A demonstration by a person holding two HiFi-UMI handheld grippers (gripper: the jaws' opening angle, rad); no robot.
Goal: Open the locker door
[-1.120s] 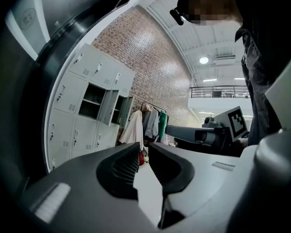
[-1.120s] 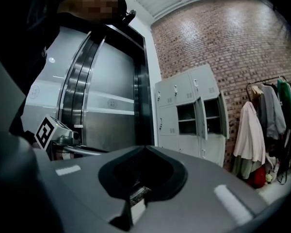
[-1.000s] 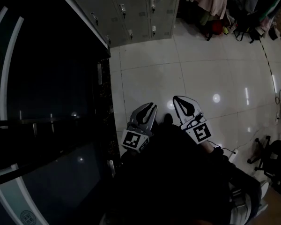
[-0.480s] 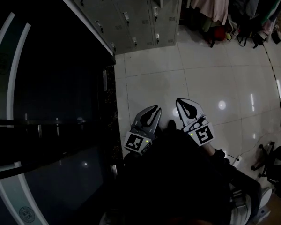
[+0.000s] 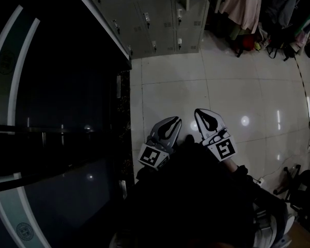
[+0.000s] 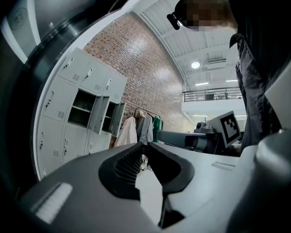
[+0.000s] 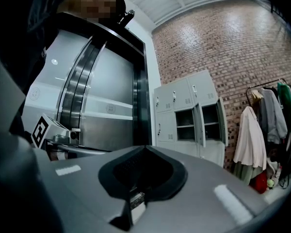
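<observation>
A bank of grey lockers (image 5: 160,19) stands at the far end of the tiled floor, well away from both grippers. In the gripper views most locker doors (image 7: 167,101) are closed, while a few compartments (image 6: 82,108) stand open with their doors (image 7: 200,118) swung out. My left gripper (image 5: 173,120) and right gripper (image 5: 200,111) are held side by side close to the person's body and point toward the lockers. Both are shut with nothing between the tips, as the left gripper (image 6: 145,143) and right gripper (image 7: 145,147) show in their own views.
A dark steel elevator front (image 5: 41,112) runs along the left. Clothes on a rack (image 5: 243,4) and bags (image 5: 258,43) sit at the far right beside the lockers. A chair base (image 5: 299,185) and a cable lie at the right. Glossy white floor tiles (image 5: 232,87) stretch ahead.
The view has shifted so the lockers sit lower and slightly nearer in the head view. The two grippers keep their pose and stay shut.
</observation>
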